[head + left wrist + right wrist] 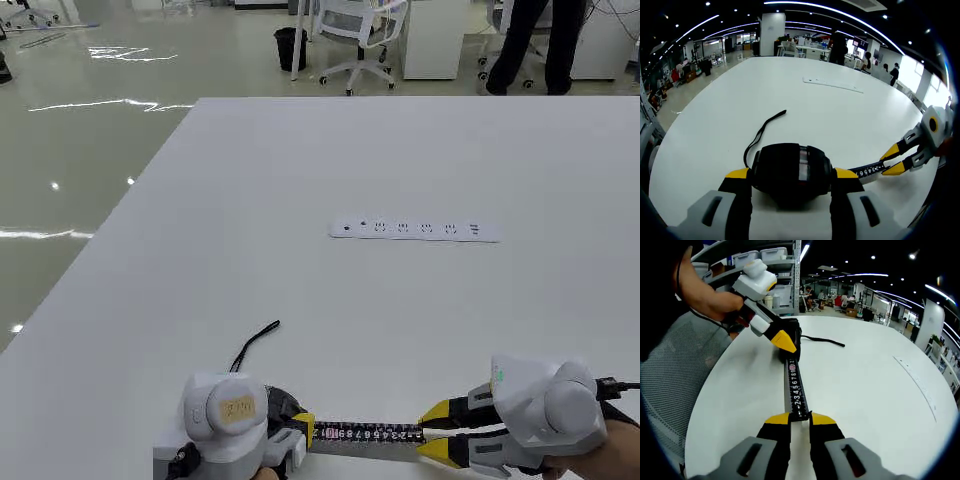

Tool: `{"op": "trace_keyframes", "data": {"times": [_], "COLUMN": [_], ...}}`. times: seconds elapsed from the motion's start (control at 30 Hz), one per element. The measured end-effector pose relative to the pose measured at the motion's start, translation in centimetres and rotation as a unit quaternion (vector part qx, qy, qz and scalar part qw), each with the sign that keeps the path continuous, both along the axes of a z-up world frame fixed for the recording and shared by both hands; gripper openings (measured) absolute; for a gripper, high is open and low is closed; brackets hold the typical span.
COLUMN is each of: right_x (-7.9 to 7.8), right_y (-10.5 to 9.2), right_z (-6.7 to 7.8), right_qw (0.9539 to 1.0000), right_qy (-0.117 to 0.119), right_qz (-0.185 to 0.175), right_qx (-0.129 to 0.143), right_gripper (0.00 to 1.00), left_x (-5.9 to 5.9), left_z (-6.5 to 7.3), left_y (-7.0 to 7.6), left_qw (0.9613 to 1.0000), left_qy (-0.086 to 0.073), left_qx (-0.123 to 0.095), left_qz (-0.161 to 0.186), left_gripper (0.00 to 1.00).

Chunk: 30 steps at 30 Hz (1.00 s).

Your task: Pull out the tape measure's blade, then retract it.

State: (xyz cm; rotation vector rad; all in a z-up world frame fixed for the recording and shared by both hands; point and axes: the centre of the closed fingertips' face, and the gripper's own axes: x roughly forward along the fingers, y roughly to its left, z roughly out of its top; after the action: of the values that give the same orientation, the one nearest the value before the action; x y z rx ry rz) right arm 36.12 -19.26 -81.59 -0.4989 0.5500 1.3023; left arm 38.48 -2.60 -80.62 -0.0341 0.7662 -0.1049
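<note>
My left claw (pixel 792 175) clamps the tape measure (pixel 791 334) to anchor it while my right claw (pixel 800 418) pinches the blade (pixel 796 387) dead ahead.

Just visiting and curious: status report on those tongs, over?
Left tongs shut on tape measure case. Right tongs shut on blade tip, blade partly out. Power strip well clear of the pull.

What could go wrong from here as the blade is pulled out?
1. The right gripper pinches only the very end of the blade; if it slips, the blade would likely snap back into the case.
2. The left gripper clamps the rounded case by its sides, so a harder pull might twist or drag it out of the jaws.
3. The loose strap could snag if the case shifts.
</note>
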Motion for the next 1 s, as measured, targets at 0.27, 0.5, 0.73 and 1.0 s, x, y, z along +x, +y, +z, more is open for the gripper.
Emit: {"op": "trace_keyframes", "data": {"times": [0.27, 0.5, 0.73, 1.0], "right_x": [0.0, 0.1, 0.1, 0.0], "right_y": [0.4, 0.7, 1.0, 1.3], "right_z": [0.1, 0.2, 0.3, 0.2], "right_qw": [1.0, 1.0, 1.0, 1.0], "right_qy": [-0.001, -0.003, -0.004, -0.003], "right_qz": [0.002, 0.002, 0.004, 0.005], "right_qx": [0.001, 0.002, 0.003, 0.003], "right_gripper": [0.13, 0.13, 0.13, 0.13], "left_x": [-0.1, -0.1, 0.0, 0.0], "left_z": [0.0, 0.0, 0.1, 0.1], "left_y": [0.0, 0.0, 0.1, 0.2], "left_qw": [1.0, 1.0, 1.0, 1.0], "left_qy": [0.0, 0.001, 0.001, 0.001], "left_qx": [-0.001, -0.005, -0.007, -0.007], "left_qz": [-0.001, 0.002, 0.002, 0.001], "left_gripper": [0.59, 0.59, 0.59, 0.59]}}
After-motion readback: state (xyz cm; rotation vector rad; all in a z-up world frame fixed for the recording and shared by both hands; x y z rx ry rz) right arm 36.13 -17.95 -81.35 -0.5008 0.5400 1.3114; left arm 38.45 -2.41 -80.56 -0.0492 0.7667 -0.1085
